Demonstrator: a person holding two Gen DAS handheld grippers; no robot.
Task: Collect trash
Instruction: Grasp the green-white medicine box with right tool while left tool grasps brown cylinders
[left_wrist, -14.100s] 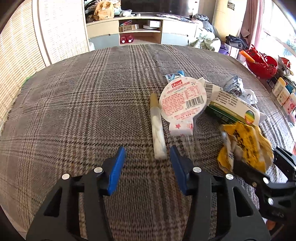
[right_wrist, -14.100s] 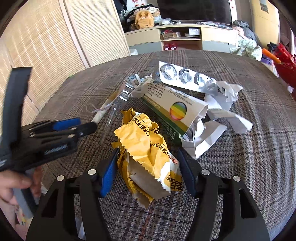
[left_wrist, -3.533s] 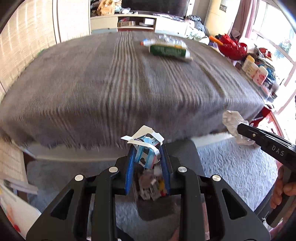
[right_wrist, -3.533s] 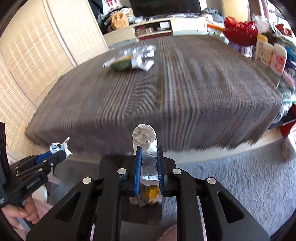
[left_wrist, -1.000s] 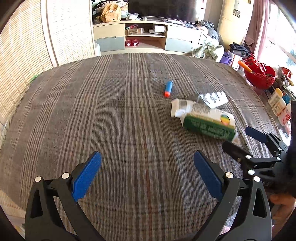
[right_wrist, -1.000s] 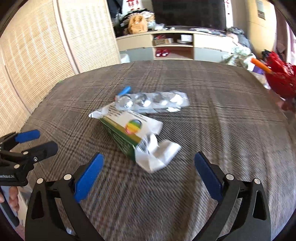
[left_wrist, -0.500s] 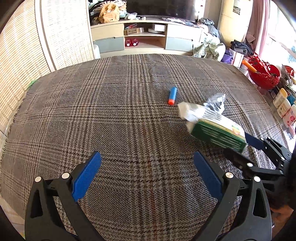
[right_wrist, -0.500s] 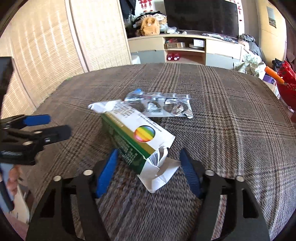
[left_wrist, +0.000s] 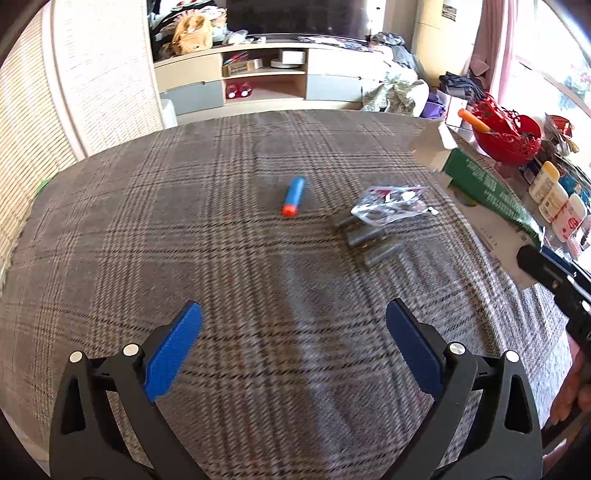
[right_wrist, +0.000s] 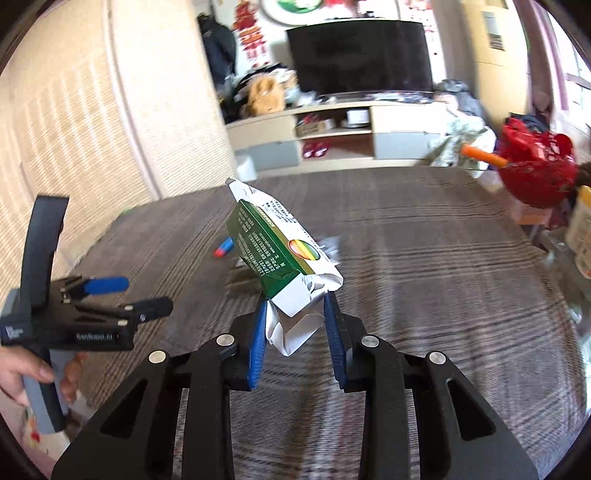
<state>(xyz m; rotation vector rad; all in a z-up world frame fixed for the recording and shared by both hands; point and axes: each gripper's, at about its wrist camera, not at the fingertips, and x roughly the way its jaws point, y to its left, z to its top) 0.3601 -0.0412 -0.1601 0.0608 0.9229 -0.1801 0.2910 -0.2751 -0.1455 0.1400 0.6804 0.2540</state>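
Note:
A green and white cardboard box (right_wrist: 273, 243) hangs tilted above the plaid tablecloth (left_wrist: 184, 240). My right gripper (right_wrist: 295, 304) grips the box's torn white end, jaws still closing on it. In the left wrist view the same box (left_wrist: 487, 192) is raised at the right edge, with the right gripper (left_wrist: 546, 266) below it. A crumpled silver blister pack (left_wrist: 391, 205) and a blue foam dart with an orange tip (left_wrist: 293, 195) lie on the cloth. My left gripper (left_wrist: 293, 312) hovers wide open over bare cloth, short of both and holding nothing.
A red basket (left_wrist: 506, 136) and several bottles (left_wrist: 554, 192) stand beyond the table's right edge. A TV cabinet (left_wrist: 266, 79) lines the far wall and a woven screen (left_wrist: 92, 92) the left. A hand (right_wrist: 22, 373) holds the left gripper's handle.
My right gripper closed on the green box and lifted it off the cloth, leaving the blister pack behind. The left gripper edged forward, still open.

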